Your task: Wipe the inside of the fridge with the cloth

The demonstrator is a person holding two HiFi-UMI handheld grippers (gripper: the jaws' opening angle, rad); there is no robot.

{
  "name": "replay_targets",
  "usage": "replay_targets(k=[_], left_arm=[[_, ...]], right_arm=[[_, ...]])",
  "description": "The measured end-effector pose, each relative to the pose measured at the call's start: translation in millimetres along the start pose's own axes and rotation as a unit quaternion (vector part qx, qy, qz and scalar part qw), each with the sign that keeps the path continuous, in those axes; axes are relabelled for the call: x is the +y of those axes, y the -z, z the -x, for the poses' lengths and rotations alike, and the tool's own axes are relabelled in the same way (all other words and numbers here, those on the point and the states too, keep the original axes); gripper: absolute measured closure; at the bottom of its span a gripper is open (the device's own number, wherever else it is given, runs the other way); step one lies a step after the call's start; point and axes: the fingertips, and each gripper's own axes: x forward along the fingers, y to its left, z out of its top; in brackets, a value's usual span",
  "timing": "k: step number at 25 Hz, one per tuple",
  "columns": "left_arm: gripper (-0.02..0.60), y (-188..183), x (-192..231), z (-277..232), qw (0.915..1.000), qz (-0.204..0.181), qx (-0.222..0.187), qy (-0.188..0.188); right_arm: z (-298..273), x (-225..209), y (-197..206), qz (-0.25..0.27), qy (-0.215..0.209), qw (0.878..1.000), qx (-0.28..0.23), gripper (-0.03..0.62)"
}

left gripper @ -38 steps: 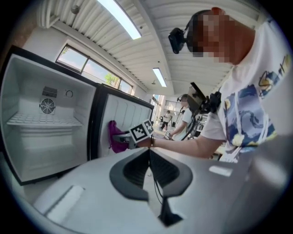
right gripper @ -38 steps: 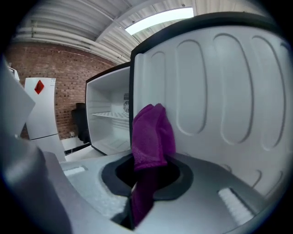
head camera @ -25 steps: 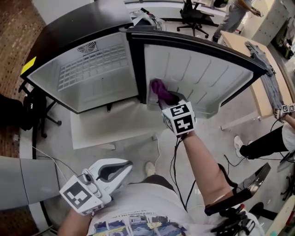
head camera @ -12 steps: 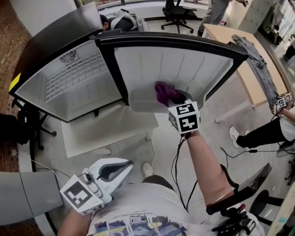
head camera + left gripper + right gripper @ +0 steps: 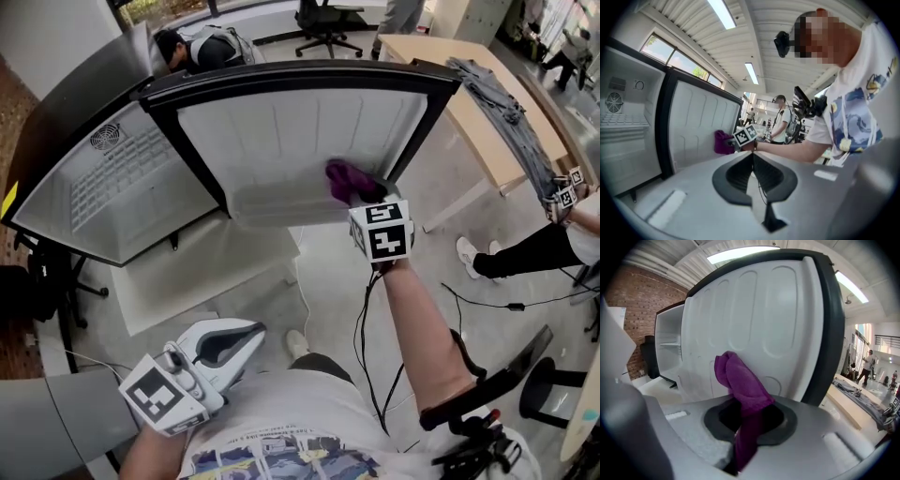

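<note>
Since a second ago, the purple cloth has slid along the lower edge of the door liner, from the hinge-side corner to past the middle, toward the door's free edge.

A compact fridge with a black frame and white plastic interior (image 5: 178, 202) stands wide open. Its cabinet, on the left, shows a white wire shelf (image 5: 103, 192) and a round fan grille (image 5: 105, 138). Its door (image 5: 300, 131) swings out to the right, with the ribbed white liner facing the person.

At the end of an outstretched arm, the right gripper (image 5: 361, 195) reaches the lower part of that liner. In its own view the jaws are pinched on the purple terry cloth (image 5: 740, 385), whose bunched upper end stands clear of them and appears to press against the liner. From the head view the cloth (image 5: 345, 180) sits just above the liner's lower edge, nearer the free edge than the hinge.

The left gripper (image 5: 255, 333) hangs low by the person's torso, well apart from the fridge. Its jaws are pressed together on nothing and take no part.

As for progress, the wipe looks partly done at most. One strip along the bottom of the door liner is covered. The liner's upper ribs, the stretch toward the free edge and the whole cabinet with its shelf appear still to do, though no view shows any dirt.
</note>
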Motion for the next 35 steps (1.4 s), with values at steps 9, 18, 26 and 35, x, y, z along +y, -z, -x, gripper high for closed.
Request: replay_targets(k=[9, 18, 26, 35], left_arm=[[0.575, -5, -12, -17, 0.9996, 0.012, 0.001, 0.023], [0.575, 0, -17, -16, 0.9995, -0.003, 0.003, 0.031], [0.575, 3, -22, 0, 0.9988, 0.0, -0.005, 0.049], [0.575, 3, -24, 40, 0.9991, 0.02, -0.013, 0.036]], right_arm=[[19, -28, 4, -0.007, 0.037, 0.999, -0.007, 0.54], [47, -45, -1, -0.014, 0.068, 0.997, -0.03, 0.54], [72, 2, -2, -0.008, 0.033, 0.999, -0.041, 0.54], [53, 124, -12, 0.009, -0.073, 0.996, -0.044, 0.54]])
